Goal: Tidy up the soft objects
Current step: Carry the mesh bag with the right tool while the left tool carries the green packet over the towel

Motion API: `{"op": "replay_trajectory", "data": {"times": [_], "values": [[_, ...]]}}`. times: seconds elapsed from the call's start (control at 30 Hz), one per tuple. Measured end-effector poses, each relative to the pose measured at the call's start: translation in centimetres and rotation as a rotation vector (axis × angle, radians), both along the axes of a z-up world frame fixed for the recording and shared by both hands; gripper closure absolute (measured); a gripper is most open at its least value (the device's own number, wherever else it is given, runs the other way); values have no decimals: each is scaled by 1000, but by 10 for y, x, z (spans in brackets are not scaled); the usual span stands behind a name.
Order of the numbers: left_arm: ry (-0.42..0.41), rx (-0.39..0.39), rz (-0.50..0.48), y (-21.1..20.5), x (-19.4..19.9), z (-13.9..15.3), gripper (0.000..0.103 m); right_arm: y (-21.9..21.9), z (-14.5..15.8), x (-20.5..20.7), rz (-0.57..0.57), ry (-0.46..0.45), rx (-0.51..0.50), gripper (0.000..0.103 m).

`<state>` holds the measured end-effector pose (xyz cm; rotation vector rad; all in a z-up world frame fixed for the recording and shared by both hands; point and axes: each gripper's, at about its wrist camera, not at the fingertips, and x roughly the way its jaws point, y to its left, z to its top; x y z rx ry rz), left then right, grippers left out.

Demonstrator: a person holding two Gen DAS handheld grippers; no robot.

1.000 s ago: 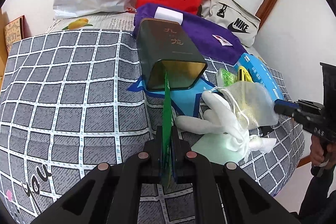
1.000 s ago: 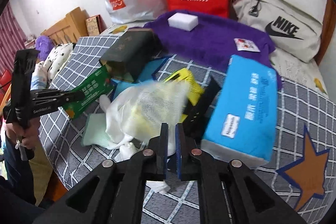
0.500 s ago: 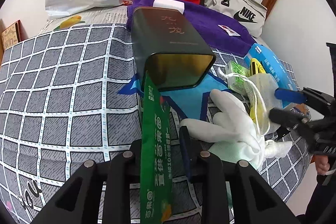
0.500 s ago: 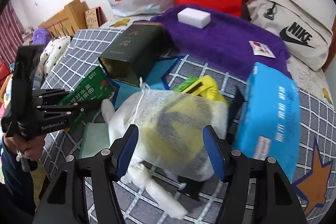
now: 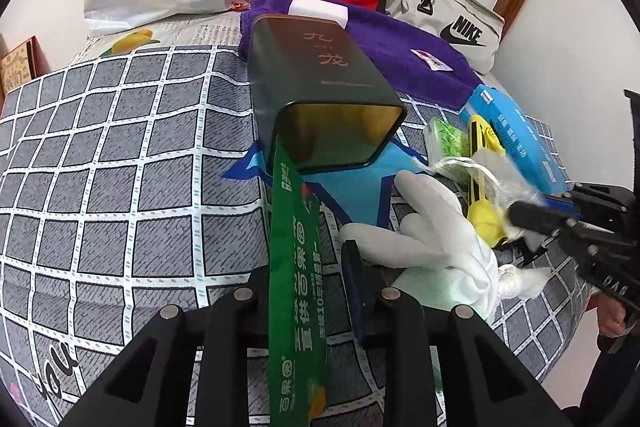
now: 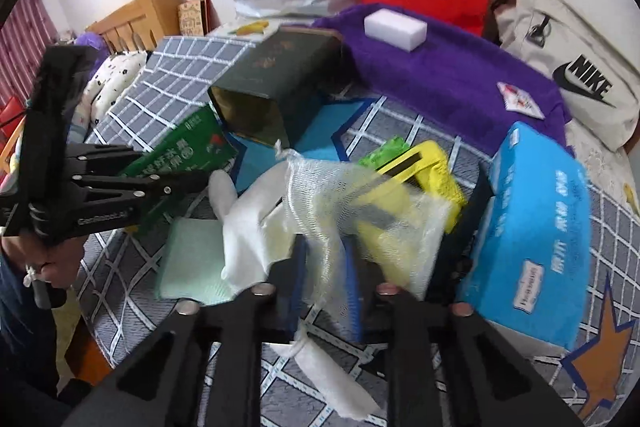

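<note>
Here a green packet [image 5: 298, 259] lies between spread left fingers [image 5: 354, 291].

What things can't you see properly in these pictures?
- Left view: the back of the dark tin's inside lies in shadow.
- Right view: the mesh bag is motion-blurred, so the yellow things inside can't be named.
- Right view: the green pad is partly hidden under the white glove.
- Left view: the green packet's bottom end is hidden by the left tongs.
</note>
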<state>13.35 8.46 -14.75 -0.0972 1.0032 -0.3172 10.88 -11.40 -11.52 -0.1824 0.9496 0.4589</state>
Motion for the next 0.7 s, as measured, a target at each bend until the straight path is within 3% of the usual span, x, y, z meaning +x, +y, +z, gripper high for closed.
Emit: {"op": "replay_trajectory", "data": {"times": [0.07, 0.17, 0.7], "values": [[-4, -2, 1, 1, -2, 2, 79, -4, 7, -3, -3, -11, 18, 96], [-16, -14, -4, 5, -6, 6, 94, -9, 18, -9, -3, -29, 51, 97], [-84, -8, 42, 13, -20, 53, 96, -43, 55, -3, -73, -109, 110, 97]]}}
